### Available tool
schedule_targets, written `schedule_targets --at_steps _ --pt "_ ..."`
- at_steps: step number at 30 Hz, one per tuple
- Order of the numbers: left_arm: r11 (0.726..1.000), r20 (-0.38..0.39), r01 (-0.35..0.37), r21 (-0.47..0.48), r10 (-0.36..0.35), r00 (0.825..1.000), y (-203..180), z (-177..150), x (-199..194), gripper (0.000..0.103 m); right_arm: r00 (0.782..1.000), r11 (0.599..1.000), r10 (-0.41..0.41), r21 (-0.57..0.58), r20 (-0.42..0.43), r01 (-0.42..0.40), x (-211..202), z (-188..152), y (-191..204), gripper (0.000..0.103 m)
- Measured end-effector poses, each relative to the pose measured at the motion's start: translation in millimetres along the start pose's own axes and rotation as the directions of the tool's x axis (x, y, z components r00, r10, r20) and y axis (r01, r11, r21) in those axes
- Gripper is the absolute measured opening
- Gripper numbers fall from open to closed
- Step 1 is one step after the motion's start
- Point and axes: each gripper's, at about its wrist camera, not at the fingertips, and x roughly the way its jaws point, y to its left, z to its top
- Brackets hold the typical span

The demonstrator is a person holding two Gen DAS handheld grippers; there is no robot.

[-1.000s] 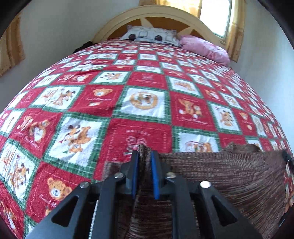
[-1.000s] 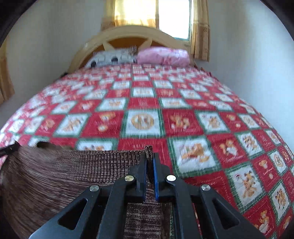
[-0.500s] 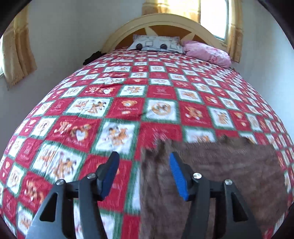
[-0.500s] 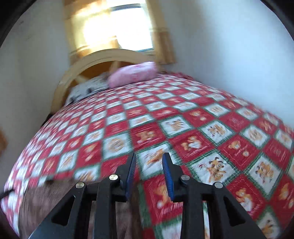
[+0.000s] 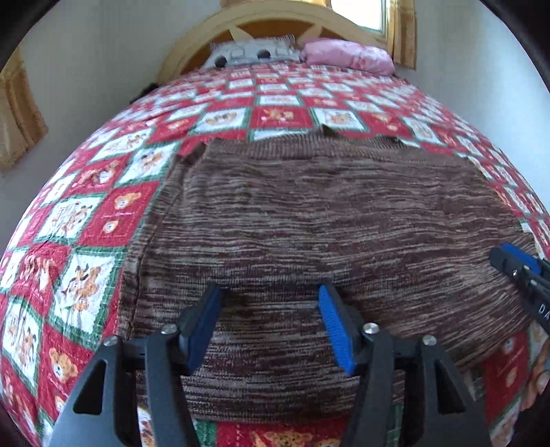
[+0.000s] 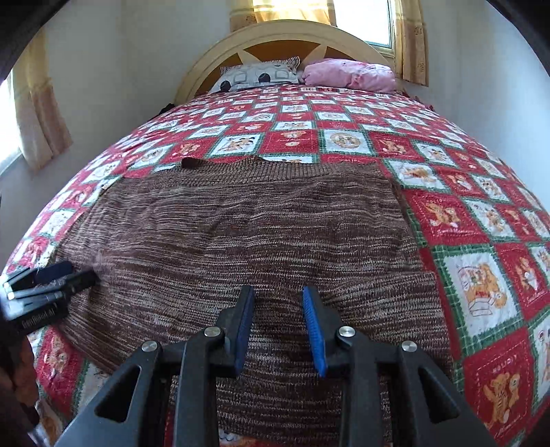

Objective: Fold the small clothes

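Sweater (image 5: 326, 220) lies flat mid-frame on quilt (image 5: 86, 220), long axis across. We find left gripper (image 5: 271, 326) just opened wider, right gripper (image 6: 278, 330) parted, both empty. Only right view shows left window (image 6: 7, 137).

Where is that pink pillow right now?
The pink pillow lies at the far end of the bed, against the headboard, right of the grey patterned pillow and below the window.

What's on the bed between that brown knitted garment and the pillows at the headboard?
Nothing but the bare red-and-white teddy-bear quilt. The right wrist view shows it running clear from the brown knitted garment to the grey patterned pillow and pink pillow.
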Motion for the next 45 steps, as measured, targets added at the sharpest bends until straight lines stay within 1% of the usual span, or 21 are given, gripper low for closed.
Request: schedule_targets --at_steps 2,7,10,12,15,18,20,22,23,25,27,28,31,35,37,38,39,41,42,44,45 --pt "1.0 0.001 0.001 -0.009 -0.001 1.0 2 0 0 0.07 1.0 1.0 -0.013 -0.01 0.003 0.013 1 -2 1 0.031" --pt "0.997 -0.001 0.056 -0.048 -0.056 0.998 12 1 2 0.075 1.0 1.0 -0.021 -0.015 0.005 0.021 1 -2 1 0.031" --pt "0.997 -0.001 0.054 -0.049 -0.055 0.999 16 -9 -10 0.075 0.999 0.999 -0.034 -0.027 0.008 0.034 1 -1 3 0.031" --pt "0.994 0.03 0.063 -0.094 -0.061 0.998 31 -14 -23 0.075 0.999 0.999 -0.035 -0.029 0.011 0.035 0 -1 3 0.031" --pt "0.982 0.069 0.024 -0.185 -0.011 0.998 64 -11 -31 0.076 1.0 1.0 -0.024 -0.019 0.014 0.024 0 -1 1 0.031" --pt "0.971 0.038 -0.038 -0.234 0.049 0.998 89 -1 -20 0.075 1.0 1.0 -0.024 -0.018 0.02 0.024 -1 -1 1 0.031" --pt "0.956 0.01 -0.027 -0.293 0.031 0.999 102 2 -6 0.075 0.999 0.999 -0.032 -0.022 0.033 0.033 -3 -2 2 0.031" --pt "0.938 -0.025 0.016 -0.347 -0.026 0.999 108 -1 8 0.073 0.998 0.999 -0.035 -0.023 0.048 0.036 -8 -2 3 0.021" --pt "0.928 -0.034 0.031 -0.372 -0.047 0.998 110 -4 12 0.073 0.998 0.999 -0.032 -0.023 0.054 0.033 -10 -2 3 0.014" --pt "0.937 -0.011 0.025 -0.349 -0.03 0.999 101 -6 10 0.073 0.995 0.999 -0.032 -0.034 0.09 0.035 -20 2 7 0.013" --pt "0.944 -0.008 0.044 -0.328 -0.05 0.999 94 -6 10 0.069 0.992 0.999 0.007 -0.053 0.126 0.0 -31 9 19 0.013" --pt "0.941 -0.004 0.059 -0.332 -0.064 0.998 94 -5 10 0.066 0.99 0.997 0.051 -0.061 0.128 -0.044 -33 16 29 0.013" --pt "0.91 0.012 0.174 -0.377 -0.183 0.983 96 0 9 0.064 0.981 0.984 0.17 -0.062 0.093 -0.165 -24 34 57 0.013" --pt "0.895 0.019 0.187 -0.405 -0.196 0.98 97 2 14 0.063 0.975 0.977 0.214 -0.036 0.052 -0.212 6 45 83 0.013" --pt "0.893 0.03 0.187 -0.41 -0.192 0.981 98 2 13 0.058 0.97 0.972 0.237 0.019 -0.05 -0.236 36 40 87 0.013" --pt "0.893 0.031 0.185 -0.411 -0.189 0.982 98 2 14 0.052 0.966 0.968 0.248 0.05 -0.071 -0.245 49 34 85 0.013" --pt "0.89 0.034 0.188 -0.415 -0.192 0.981 99 2 14 0.048 0.965 0.964 0.259 0.068 -0.032 -0.257 48 31 82 0.012" --pt "0.873 0.049 0.215 -0.439 -0.216 0.975 102 1 14 0.042 0.964 0.962 0.265 0.078 -0.034 -0.262 46 31 80 0.012" --pt "0.859 0.055 0.232 -0.457 -0.233 0.971 104 1 16 0.036 0.964 0.963 0.263 0.074 -0.029 -0.26 45 30 80 0.012" --pt "0.848 0.062 0.244 -0.471 -0.244 0.968 105 1 17 0.027 0.967 0.965 0.255 0.065 -0.024 -0.253 44 29 82 0.012" --pt "0.845 0.067 0.251 -0.473 -0.25 0.966 105 2 16 0.018 0.968 0.967 0.25 0.06 -0.022 -0.248 43 28 83 0.012"
